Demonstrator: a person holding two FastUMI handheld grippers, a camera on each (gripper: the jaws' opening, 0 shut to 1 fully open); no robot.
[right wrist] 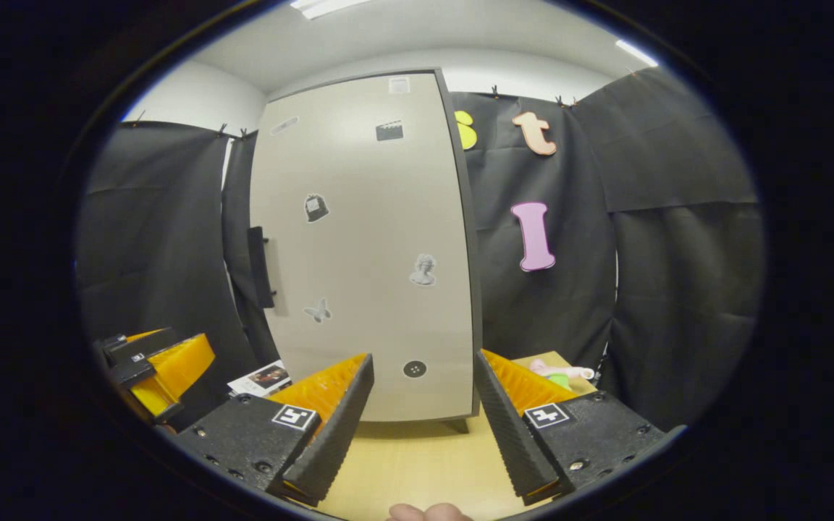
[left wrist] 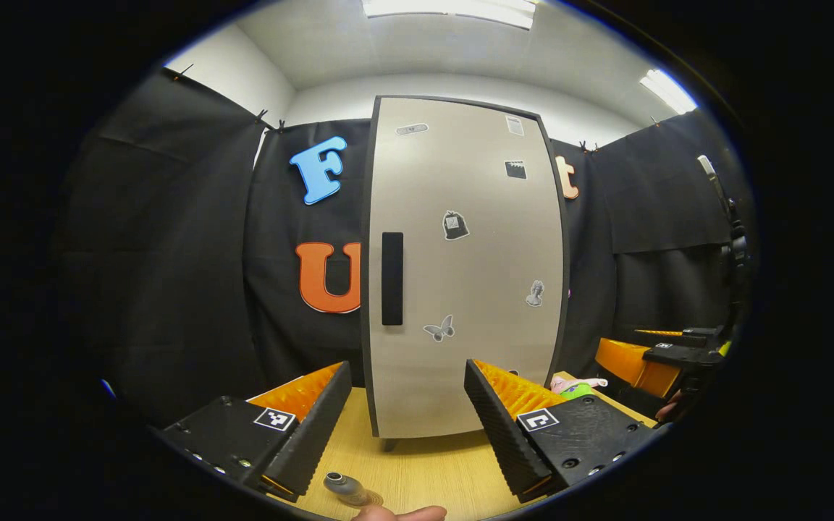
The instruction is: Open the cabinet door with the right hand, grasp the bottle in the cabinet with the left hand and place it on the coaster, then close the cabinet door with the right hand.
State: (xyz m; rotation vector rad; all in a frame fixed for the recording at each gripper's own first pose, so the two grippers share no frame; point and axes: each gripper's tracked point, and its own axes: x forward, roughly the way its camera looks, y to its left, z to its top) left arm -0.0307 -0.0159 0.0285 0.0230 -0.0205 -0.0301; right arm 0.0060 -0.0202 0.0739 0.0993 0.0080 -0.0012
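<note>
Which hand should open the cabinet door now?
Probably the right tongs: they are open and empty, facing the closed cabinet door, whose handle is off to their left. The left tongs are also open, but they should stay free for the bottle.

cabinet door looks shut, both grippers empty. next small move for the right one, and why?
Probably carry the right hand-held gripper up and to its left, toward the dark vertical handle on the cabinet door. The door is closed, so the bottle inside cannot be reached. Both the right and the left hand-held gripper are open, empty and short of the door.
</note>
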